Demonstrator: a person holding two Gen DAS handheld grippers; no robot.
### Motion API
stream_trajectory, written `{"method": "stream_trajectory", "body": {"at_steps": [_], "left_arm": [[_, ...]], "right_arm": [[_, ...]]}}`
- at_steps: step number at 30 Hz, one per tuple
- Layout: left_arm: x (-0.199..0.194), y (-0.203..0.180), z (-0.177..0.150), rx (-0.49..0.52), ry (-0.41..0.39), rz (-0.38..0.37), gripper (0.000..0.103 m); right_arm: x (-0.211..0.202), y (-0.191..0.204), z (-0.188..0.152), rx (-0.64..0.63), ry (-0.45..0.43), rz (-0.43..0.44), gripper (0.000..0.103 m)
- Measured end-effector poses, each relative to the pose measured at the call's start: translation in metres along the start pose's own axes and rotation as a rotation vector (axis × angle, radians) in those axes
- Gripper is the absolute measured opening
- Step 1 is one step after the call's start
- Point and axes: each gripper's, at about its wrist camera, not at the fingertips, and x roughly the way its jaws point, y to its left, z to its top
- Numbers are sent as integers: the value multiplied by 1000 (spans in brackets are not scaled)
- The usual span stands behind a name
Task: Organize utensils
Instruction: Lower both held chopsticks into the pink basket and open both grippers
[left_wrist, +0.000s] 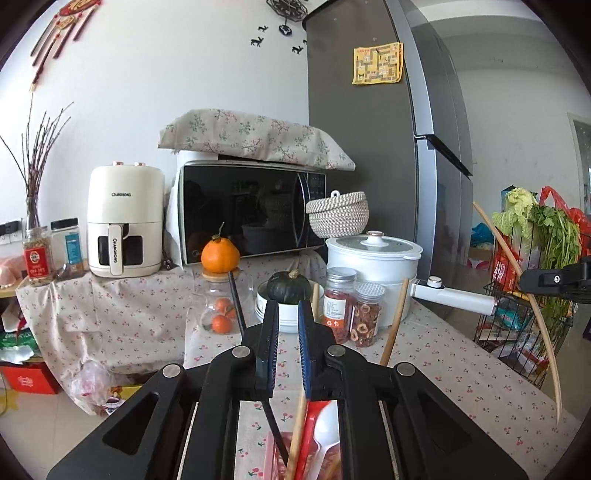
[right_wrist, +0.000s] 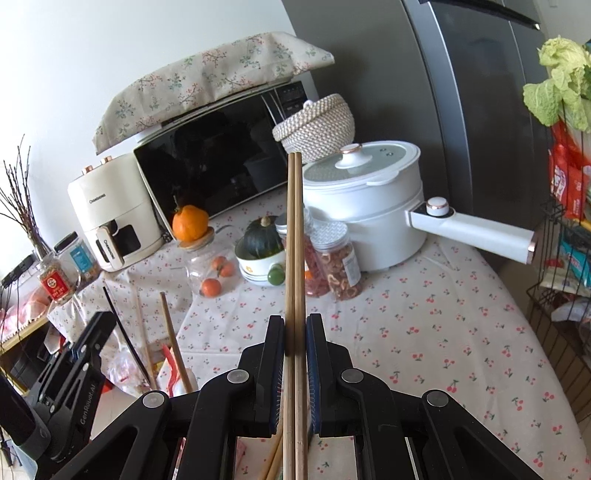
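In the left wrist view, the left gripper (left_wrist: 288, 332) has its jaws a little apart with nothing between them; just beneath it stands a clear holder (left_wrist: 273, 448) with a black chopstick (left_wrist: 236, 301), a wooden chopstick (left_wrist: 297, 435) and a white plastic spoon (left_wrist: 325, 435) leaning in it, on the cherry-print tablecloth (left_wrist: 443, 376). These are light, stiff and smooth, so they would likely slide or tip if nudged; a pinch partway up the shaft looks safest. The cream air fryer (left_wrist: 125, 221) reads "CHANGHONG" on its body and again on its handle; the jar labels are too small to read. In the right wrist view, the right gripper (right_wrist: 295, 332) is pressed tight on a pair of wooden chopsticks (right_wrist: 294, 240), held side by side and pointing away over the table toward the white pot (right_wrist: 369, 206). Being thin and slick, the two may scissor apart unless clamped evenly. The other gripper's side, at lower left, reads "GenRobot.AI".
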Motion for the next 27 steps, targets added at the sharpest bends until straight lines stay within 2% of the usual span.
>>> {"method": "stream_trajectory", "body": {"at_steps": [3, 5, 6, 9, 11, 13, 17, 22, 27], "left_arm": [[-13, 4, 8, -5, 45, -5, 33], [-22, 11, 17, -21, 92, -12, 38], [-25, 15, 21, -33, 130, -13, 43], [-28, 33, 29, -96, 272, -11, 50], [-28, 49, 28, -140, 366, -18, 50], [-30, 65, 24, -175, 410, -26, 50], [-32, 89, 14, -204, 461, -34, 50], [-31, 108, 0, -165, 501, -17, 50], [-33, 122, -3, -155, 527, -11, 50]], "right_arm": [[-5, 7, 1, 5, -34, 14, 8], [-10, 13, 0, 12, -61, 26, 8], [-12, 17, 0, 14, -73, 33, 8], [-19, 33, -4, 18, -116, 48, 9], [-21, 47, -8, 24, -145, 51, 9], [-20, 63, -15, 26, -172, 50, 9], [-14, 95, -32, 7, -257, 6, 9], [5, 123, -51, 53, -377, -63, 9], [26, 147, -67, -11, -511, -160, 9]]}}
